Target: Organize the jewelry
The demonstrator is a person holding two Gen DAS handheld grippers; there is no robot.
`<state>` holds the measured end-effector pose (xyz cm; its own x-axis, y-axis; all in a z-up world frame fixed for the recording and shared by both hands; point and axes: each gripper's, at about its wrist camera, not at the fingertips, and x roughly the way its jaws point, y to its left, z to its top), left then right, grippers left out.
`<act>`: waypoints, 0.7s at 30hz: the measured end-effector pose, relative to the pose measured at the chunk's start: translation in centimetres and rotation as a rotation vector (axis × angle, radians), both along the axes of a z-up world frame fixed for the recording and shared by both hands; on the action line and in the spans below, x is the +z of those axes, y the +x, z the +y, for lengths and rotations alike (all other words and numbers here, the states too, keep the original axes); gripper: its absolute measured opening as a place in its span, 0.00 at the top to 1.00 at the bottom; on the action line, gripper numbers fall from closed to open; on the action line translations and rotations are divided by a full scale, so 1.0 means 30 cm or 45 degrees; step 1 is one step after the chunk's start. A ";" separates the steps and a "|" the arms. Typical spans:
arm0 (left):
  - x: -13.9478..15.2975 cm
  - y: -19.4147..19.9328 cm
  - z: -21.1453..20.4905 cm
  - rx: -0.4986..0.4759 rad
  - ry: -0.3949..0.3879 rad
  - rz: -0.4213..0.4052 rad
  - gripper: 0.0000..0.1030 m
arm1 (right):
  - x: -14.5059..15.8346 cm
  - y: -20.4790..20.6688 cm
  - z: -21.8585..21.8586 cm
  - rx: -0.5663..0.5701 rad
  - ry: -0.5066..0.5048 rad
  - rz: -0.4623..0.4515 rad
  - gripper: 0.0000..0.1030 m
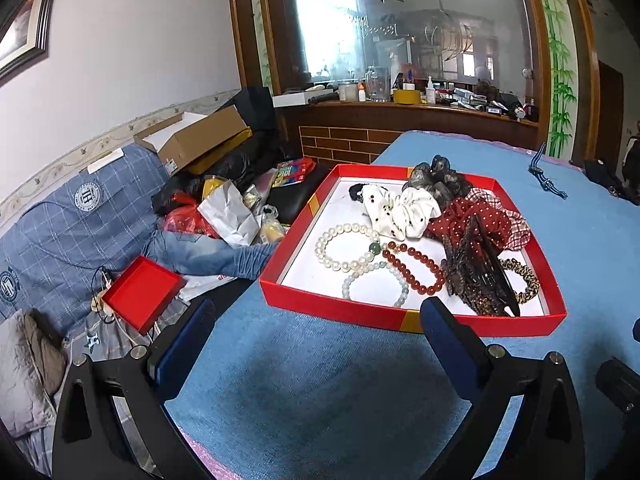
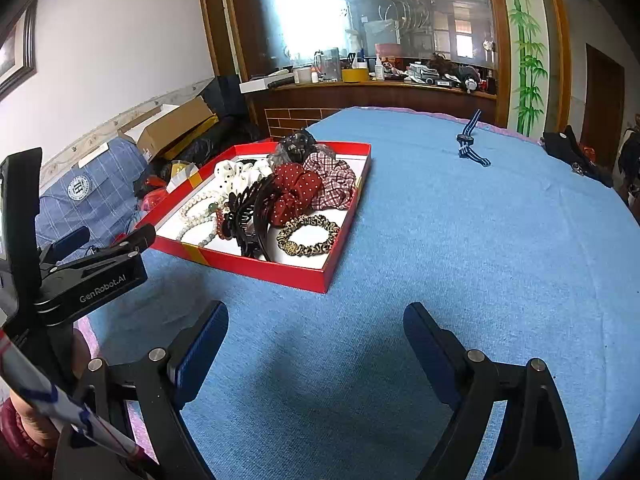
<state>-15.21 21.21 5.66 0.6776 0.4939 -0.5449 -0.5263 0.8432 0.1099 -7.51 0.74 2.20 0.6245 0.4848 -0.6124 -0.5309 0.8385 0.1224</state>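
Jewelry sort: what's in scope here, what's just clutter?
In scope:
red tray
pearl bracelet
pale bead bracelet
red bead bracelet
scrunchies
hair claw
leopard hair tie
striped strap on the blue cloth

Clutter:
small red lid
cardboard box
bags
shelf bottles

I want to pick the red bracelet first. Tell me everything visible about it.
The red bead bracelet is a closed loop of round, glossy, translucent-looking beads, lying flat on the white floor of the red tray. It touches the pearl bracelet on its left; the dark hair claw lies at its right edge. No gripper touches it.
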 end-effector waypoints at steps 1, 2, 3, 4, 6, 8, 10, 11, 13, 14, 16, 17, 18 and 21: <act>-0.003 0.001 0.002 0.004 0.001 0.005 0.01 | 0.000 0.000 0.000 0.000 -0.001 0.000 0.10; -0.004 0.002 0.003 0.005 0.001 0.008 0.01 | 0.000 0.001 0.002 0.002 -0.005 -0.001 0.10; -0.006 0.003 0.004 0.005 0.002 0.010 0.01 | -0.001 0.000 0.003 0.002 -0.006 -0.002 0.10; -0.005 0.003 0.005 0.004 0.000 0.010 0.01 | -0.001 -0.001 0.004 0.001 -0.006 -0.002 0.10; -0.007 0.003 0.006 0.003 -0.004 0.011 0.01 | -0.002 -0.002 0.006 0.003 -0.008 -0.001 0.10; -0.008 0.005 0.007 0.005 0.000 0.011 0.01 | -0.004 -0.001 0.008 0.004 -0.010 0.001 0.10; -0.007 0.004 0.007 0.000 -0.006 0.015 0.01 | -0.005 -0.001 0.009 0.006 -0.012 0.001 0.10; -0.009 0.006 0.008 0.004 -0.007 0.024 0.01 | -0.003 -0.002 0.011 0.005 -0.013 0.000 0.10; -0.013 0.011 0.008 0.008 -0.002 0.044 0.01 | -0.003 -0.002 0.010 0.003 -0.013 -0.002 0.10; -0.016 0.014 0.008 0.006 -0.001 0.049 0.01 | -0.003 -0.001 0.009 0.002 -0.012 0.000 0.10; -0.020 0.015 0.009 0.009 -0.005 0.054 0.01 | -0.004 0.000 0.010 0.002 -0.013 0.002 0.10; -0.021 0.014 0.010 0.009 -0.009 0.057 0.01 | -0.005 0.000 0.011 0.003 -0.014 0.003 0.10; -0.020 0.013 0.011 0.011 -0.010 0.059 0.01 | -0.005 0.000 0.012 0.003 -0.015 0.003 0.10; -0.021 0.013 0.013 0.012 -0.009 0.060 0.01 | -0.006 -0.001 0.013 0.003 -0.016 0.003 0.10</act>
<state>-14.82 21.60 5.05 0.6462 0.4963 -0.5797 -0.5286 0.8390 0.1290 -7.54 1.14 2.03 0.6222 0.4785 -0.6196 -0.5324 0.8389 0.1133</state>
